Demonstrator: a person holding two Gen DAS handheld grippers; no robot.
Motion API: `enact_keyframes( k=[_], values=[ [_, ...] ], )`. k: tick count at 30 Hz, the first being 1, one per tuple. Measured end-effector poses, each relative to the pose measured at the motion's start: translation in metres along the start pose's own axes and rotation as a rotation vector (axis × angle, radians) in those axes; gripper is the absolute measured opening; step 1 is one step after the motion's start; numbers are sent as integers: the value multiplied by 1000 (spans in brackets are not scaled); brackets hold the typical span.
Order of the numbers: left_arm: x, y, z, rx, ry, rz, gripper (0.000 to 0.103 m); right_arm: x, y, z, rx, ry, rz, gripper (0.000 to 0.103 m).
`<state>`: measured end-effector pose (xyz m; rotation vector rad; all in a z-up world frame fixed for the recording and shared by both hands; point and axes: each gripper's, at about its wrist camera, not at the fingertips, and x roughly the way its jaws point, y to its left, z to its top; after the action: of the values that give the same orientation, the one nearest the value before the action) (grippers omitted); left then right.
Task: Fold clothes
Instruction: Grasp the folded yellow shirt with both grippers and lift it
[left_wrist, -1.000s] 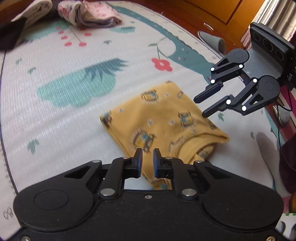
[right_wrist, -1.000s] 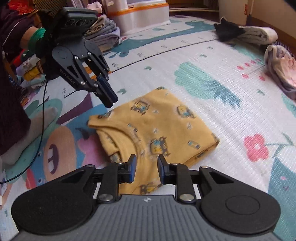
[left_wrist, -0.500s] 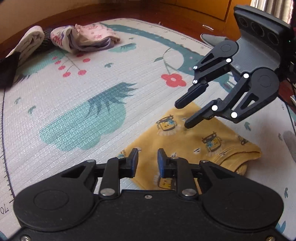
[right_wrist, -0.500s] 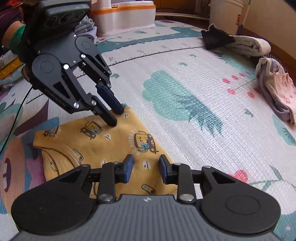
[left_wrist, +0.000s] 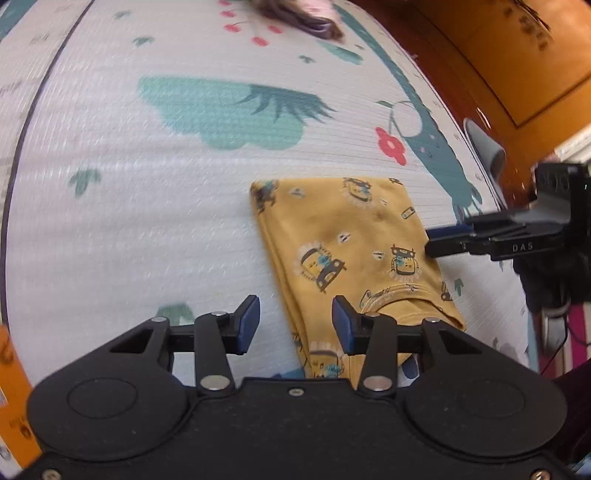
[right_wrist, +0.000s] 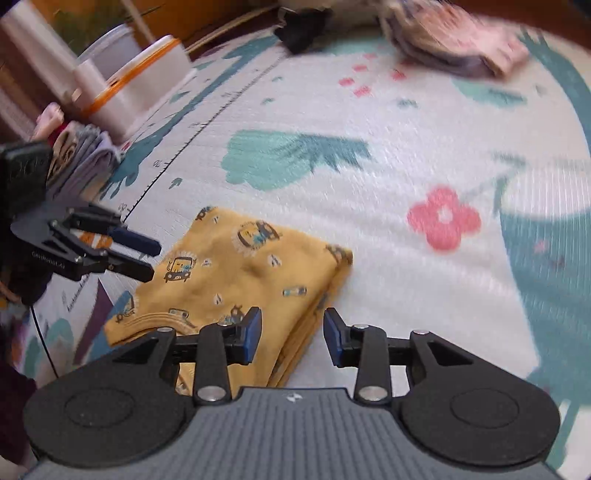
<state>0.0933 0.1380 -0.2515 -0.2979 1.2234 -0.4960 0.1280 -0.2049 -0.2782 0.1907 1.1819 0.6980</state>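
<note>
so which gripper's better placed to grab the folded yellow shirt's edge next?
Roughly even; slight edge to the right gripper. Its opening jaws straddle the yellow shirt's stacked folded edge, not yet pinching. The left gripper, jaws also opening, frames the opposite long edge, but that edge sits off-centre, near one finger.

The right gripper (right_wrist: 291, 332) fills the six o'clock edge, its jaws opening, with the folded edge of the yellow shirt (right_wrist: 236, 273) showing in the gap between its blue pads (right_wrist: 252, 334). The shirt lies folded on the mat (right_wrist: 369, 206). At nine o'clock the left gripper (right_wrist: 147, 258) points at the shirt's corner, jaws opening, nothing between them. A white bin (right_wrist: 140, 85) stands at eleven o'clock; blurred clothes (right_wrist: 454, 40) lie at one.
</note>
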Motion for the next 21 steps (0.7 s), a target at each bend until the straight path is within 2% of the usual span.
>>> enact_keyframes(
  k=[2,6,10,16,18,21],
  values=[
    [-1,10,-8,-101,11,-37,41,-2,-14,-14,163,8,28,38],
    [1,20,-21,-245,12,-90,41,-2,-16,-30,259,46,82,39],
    [6,21,-24,-304,23,-143,41,3,-12,-41,318,113,139,39],
    [12,20,-32,-373,16,-165,41,4,-19,-54,484,103,188,39],
    [14,16,-32,-364,24,-153,34,4,-22,-57,525,93,196,40],
    [16,12,-32,-356,29,-140,25,5,-14,-56,485,78,158,34]
  ],
)
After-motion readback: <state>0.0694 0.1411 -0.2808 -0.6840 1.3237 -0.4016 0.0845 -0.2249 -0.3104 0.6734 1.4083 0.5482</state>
